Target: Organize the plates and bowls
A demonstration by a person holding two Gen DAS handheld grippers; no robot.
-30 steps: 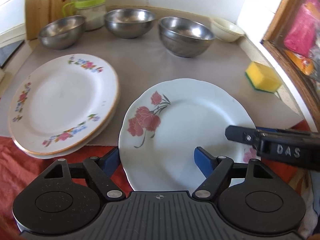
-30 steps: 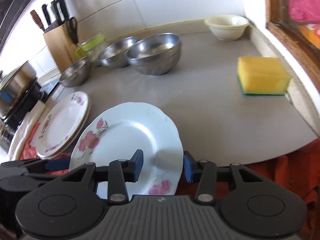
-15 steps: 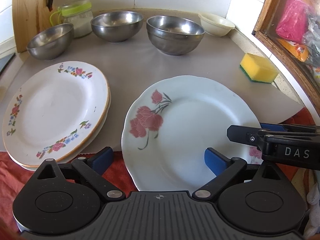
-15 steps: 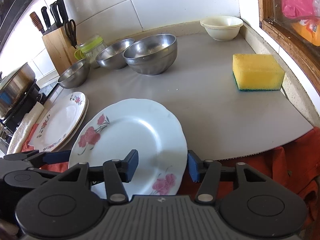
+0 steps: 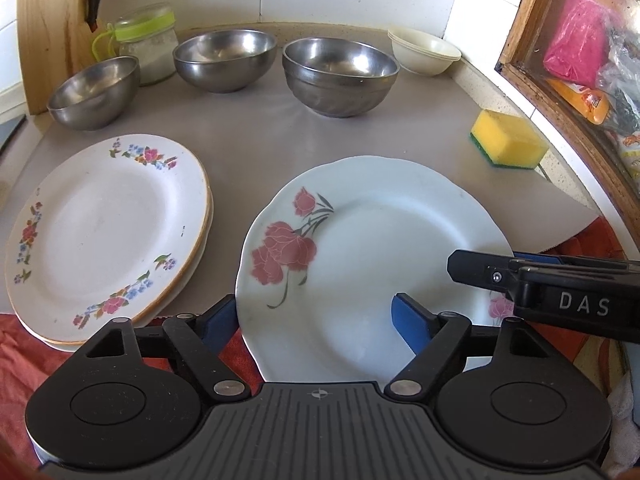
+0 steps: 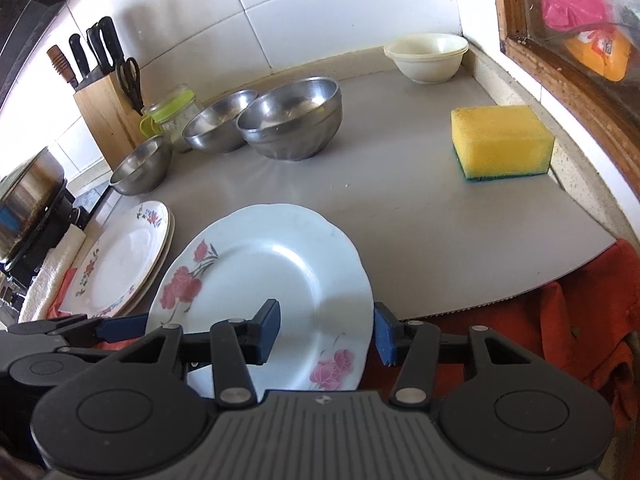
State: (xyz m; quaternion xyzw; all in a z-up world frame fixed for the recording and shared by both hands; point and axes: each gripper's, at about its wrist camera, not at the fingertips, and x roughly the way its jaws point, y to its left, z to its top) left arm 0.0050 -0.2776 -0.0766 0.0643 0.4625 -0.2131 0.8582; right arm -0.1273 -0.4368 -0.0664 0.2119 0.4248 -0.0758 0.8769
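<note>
Firstly, the left wrist view: the left gripper (image 5: 314, 318) points down at the near edge of the rose plate (image 5: 372, 256), which lies flat on the grey mat (image 5: 256, 136) with its near rim overhanging the red cloth (image 5: 24, 356); the jaws stand wide, one blue pad left of the rim and the other above the plate's face; they have just been closing in from a wider spread, the rim between them, pads not seen pressing it. To the left a stack of plates (image 5: 108, 228) with small flower sprays rests on the mat, near the rose plate but apart from it. Along the back stand three steel bowls, small (image 5: 94, 94), middle (image 5: 224, 60) and large (image 5: 340, 76), then nested cream bowls (image 5: 424, 54) in the corner; a lidded jar (image 5: 146, 46) stands behind the small bowl, a sponge (image 5: 508, 144) at the right. The right gripper (image 5: 560, 292) enters from the right over the plate's right rim.

Next, the right wrist view: the right gripper (image 6: 325, 328) straddles the right rim of the rose plate (image 6: 260, 288); its jaws are partly open, one pad over the plate, the other just outside the rim, neither seen clamping it. The plate stack (image 6: 124, 256) lies at left; the left gripper (image 6: 100, 328) shows at lower left. A knife block (image 6: 106, 112) stands against the tiled wall.
</note>
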